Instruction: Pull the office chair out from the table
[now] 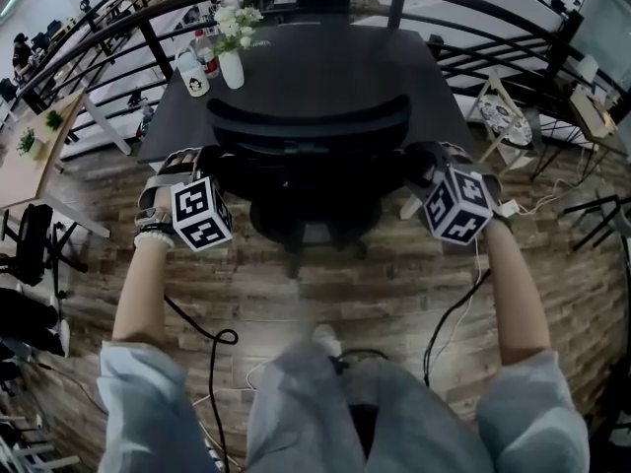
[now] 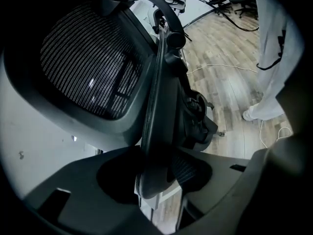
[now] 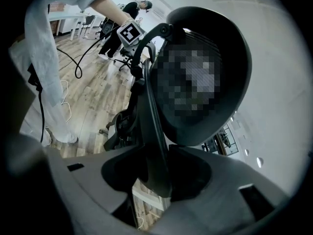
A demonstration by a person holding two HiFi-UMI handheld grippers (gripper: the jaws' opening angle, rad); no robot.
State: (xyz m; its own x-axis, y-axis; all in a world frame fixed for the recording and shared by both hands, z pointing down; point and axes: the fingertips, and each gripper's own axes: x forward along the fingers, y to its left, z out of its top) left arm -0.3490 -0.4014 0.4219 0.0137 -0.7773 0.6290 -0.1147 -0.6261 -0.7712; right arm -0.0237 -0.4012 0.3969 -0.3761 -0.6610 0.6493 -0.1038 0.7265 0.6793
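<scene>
A black office chair (image 1: 311, 126) stands tucked against the dark table (image 1: 335, 62), its mesh backrest (image 2: 88, 62) facing me. My left gripper (image 1: 185, 166) is at the chair's left armrest (image 2: 159, 131), and in the left gripper view (image 2: 156, 180) its jaws are shut on the armrest's edge. My right gripper (image 1: 439, 158) is at the right side, and in the right gripper view (image 3: 156, 185) its jaws clamp the right armrest (image 3: 151, 131). The chair's base (image 2: 198, 119) shows below the seat.
A white vase of flowers (image 1: 232, 67) and a bottle (image 1: 193, 73) stand on the table's far left corner. A black railing (image 1: 513, 47) curves behind the table. Cables (image 1: 212, 348) trail over the wood floor by my legs (image 1: 345, 402). A wooden desk (image 1: 35, 151) is at the left.
</scene>
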